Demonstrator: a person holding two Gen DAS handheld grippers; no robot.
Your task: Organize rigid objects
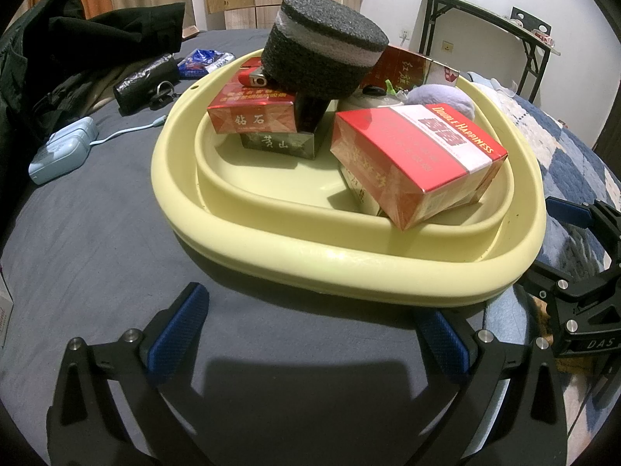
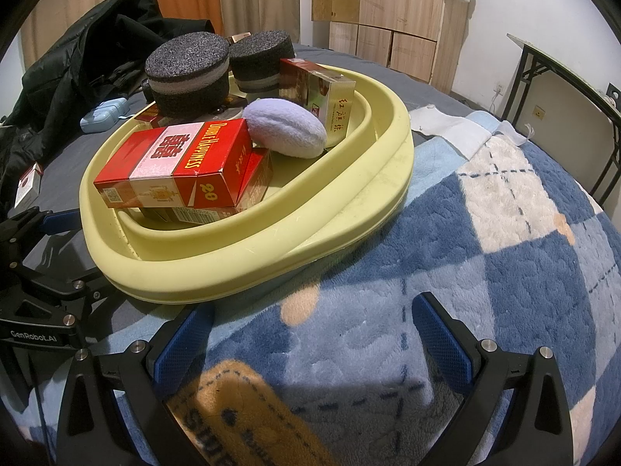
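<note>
A pale yellow basin (image 1: 341,264) (image 2: 217,272) sits on the bed and holds several things. A red Double Happiness box (image 1: 419,159) (image 2: 174,167) leans on other cartons near its front. A black foam cylinder (image 1: 326,58) (image 2: 186,77) tops a red carton (image 1: 252,112); a second foam cylinder (image 2: 262,60) stands behind. A lilac plush pad (image 1: 446,97) (image 2: 287,128) lies beside a gold and red carton (image 2: 322,97). My left gripper (image 1: 310,334) is open just in front of the basin's rim. My right gripper (image 2: 314,334) is open over the blanket, nothing between its fingers.
A dark jacket (image 1: 77,42) is heaped at the back left. A light blue device (image 1: 62,151) with a cable, a black pouch (image 1: 143,81) and a small red and white packet (image 2: 29,186) lie on the grey sheet. A blue checked blanket (image 2: 485,252) covers the right side; a folding table (image 1: 485,19) stands beyond.
</note>
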